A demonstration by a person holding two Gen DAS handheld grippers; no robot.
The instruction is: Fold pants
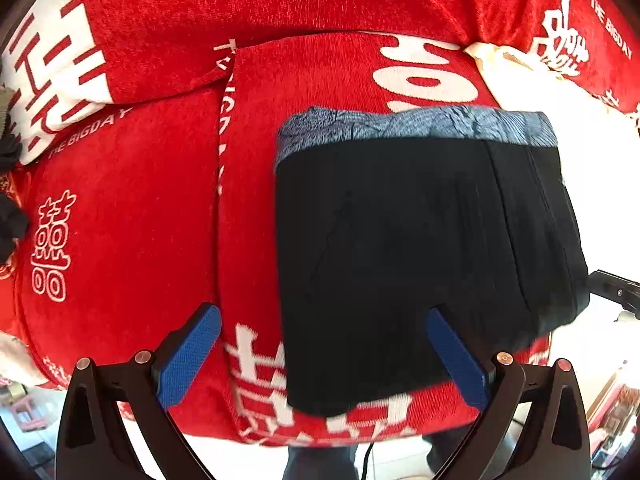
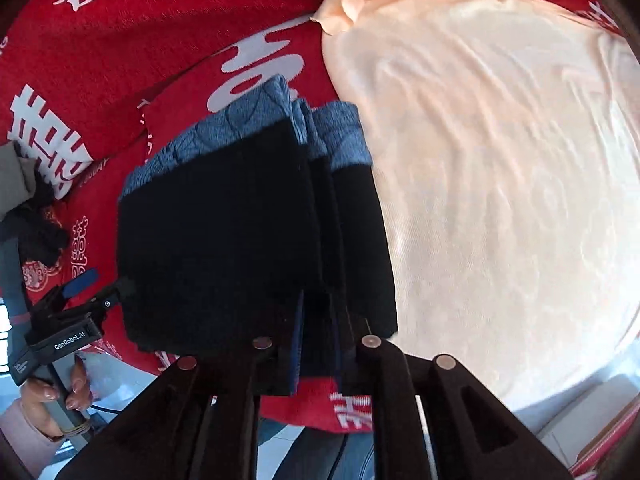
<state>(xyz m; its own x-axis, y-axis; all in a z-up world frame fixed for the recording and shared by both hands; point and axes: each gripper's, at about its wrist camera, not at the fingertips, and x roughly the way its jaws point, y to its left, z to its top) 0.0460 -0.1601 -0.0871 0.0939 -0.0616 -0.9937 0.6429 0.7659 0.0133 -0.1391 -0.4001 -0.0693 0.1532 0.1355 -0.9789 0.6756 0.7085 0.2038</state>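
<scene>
**Right gripper clamped on the folded pants, left gripper spread wide over them**

The right gripper (image 2: 318, 344) points almost straight down, its jaws drawn close together on the near edge of the pants (image 2: 224, 236); dark cloth fills the narrow gap between the blue pads. The folded layers fan out just ahead of the fingers.

The left gripper (image 1: 324, 360) is released, its jaws wide apart and holding nothing. One blue pad (image 1: 190, 360) hangs over the red cloth (image 1: 132, 216); the other sits over the pants' (image 1: 400, 260) near part. Whether that pad touches the fabric cannot be told. In the right wrist view the left gripper (image 2: 96, 286) is at the pants' left edge, with a hand (image 2: 52, 396) gripping its handle.

The pants lie folded into a compact black block with a blue-grey waistband (image 1: 416, 126) on the far side. They rest on the red cloth with white printing, and their right edge is just beside a pale peach sheet (image 2: 500, 184) that covers the surface to the right.
</scene>
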